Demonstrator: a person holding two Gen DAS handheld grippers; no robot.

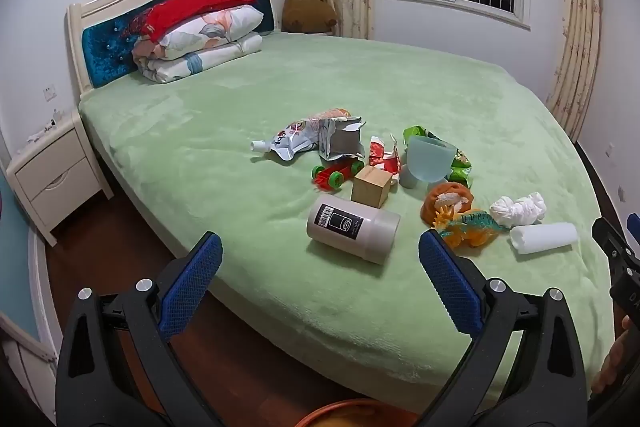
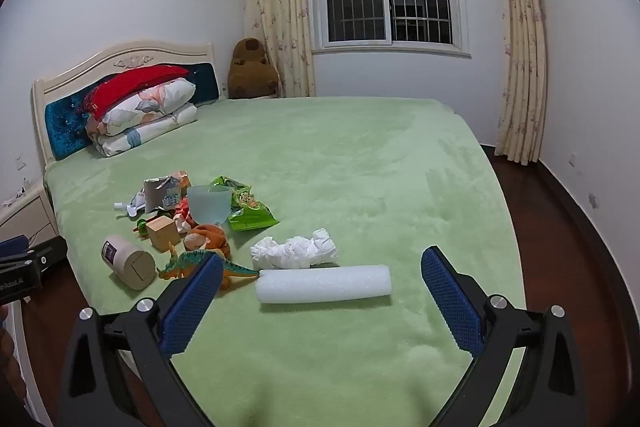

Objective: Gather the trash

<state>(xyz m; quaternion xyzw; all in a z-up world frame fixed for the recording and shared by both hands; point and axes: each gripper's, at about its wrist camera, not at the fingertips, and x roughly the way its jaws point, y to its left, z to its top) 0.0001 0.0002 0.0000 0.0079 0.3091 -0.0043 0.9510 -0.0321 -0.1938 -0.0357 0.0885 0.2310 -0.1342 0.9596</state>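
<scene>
Right claw (image 2: 322, 289) before foam roll (image 2: 323, 284)

Below left gripper (image 1: 320, 247): orange rim (image 1: 348, 411) cut by frame edge. Canister (image 1: 352, 229) label print too small to read.

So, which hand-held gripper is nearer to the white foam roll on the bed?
Right. The right hand-held gripper hangs open just before the white foam roll, which lies framed between its fingers. The left hand-held gripper faces the beige canister, the roll off to its right.
</scene>
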